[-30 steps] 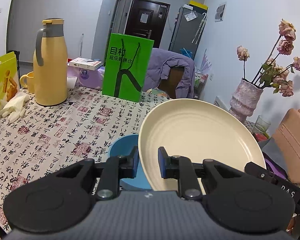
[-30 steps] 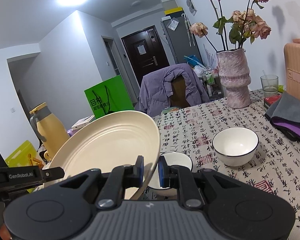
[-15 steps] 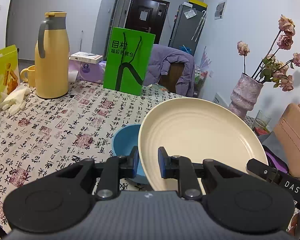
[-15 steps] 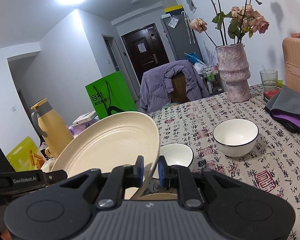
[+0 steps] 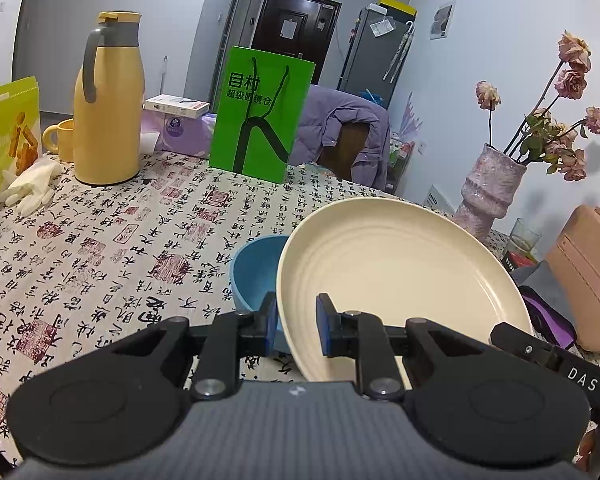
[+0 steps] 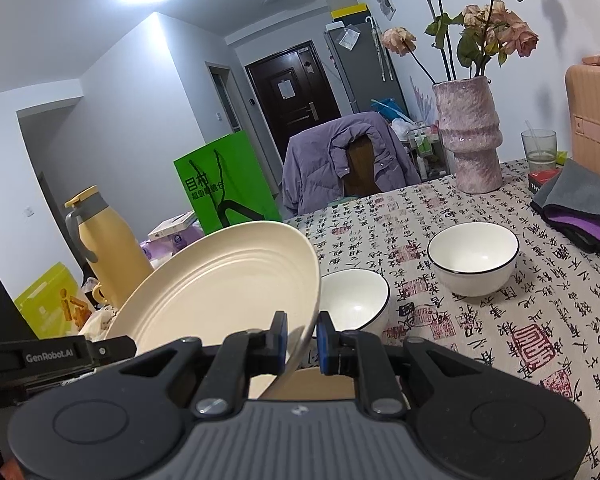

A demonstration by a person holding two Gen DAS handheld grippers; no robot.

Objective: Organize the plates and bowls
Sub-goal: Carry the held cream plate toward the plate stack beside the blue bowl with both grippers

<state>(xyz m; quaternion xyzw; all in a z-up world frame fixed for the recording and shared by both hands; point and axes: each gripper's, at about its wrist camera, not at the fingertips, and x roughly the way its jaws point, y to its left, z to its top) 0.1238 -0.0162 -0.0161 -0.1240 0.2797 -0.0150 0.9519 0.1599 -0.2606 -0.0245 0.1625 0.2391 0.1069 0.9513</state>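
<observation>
Plate (image 5: 396,276) rim behind tongs (image 5: 296,320)

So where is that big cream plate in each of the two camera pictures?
Left wrist view: the cream plate fills the lower right, its rim between the left gripper pads, blue bowl just left of it.
Right wrist view: the cream plate sits lower left of centre, tilted, its edge in the right gripper.
Shared landmark: the green paper bag standing behind it.
</observation>
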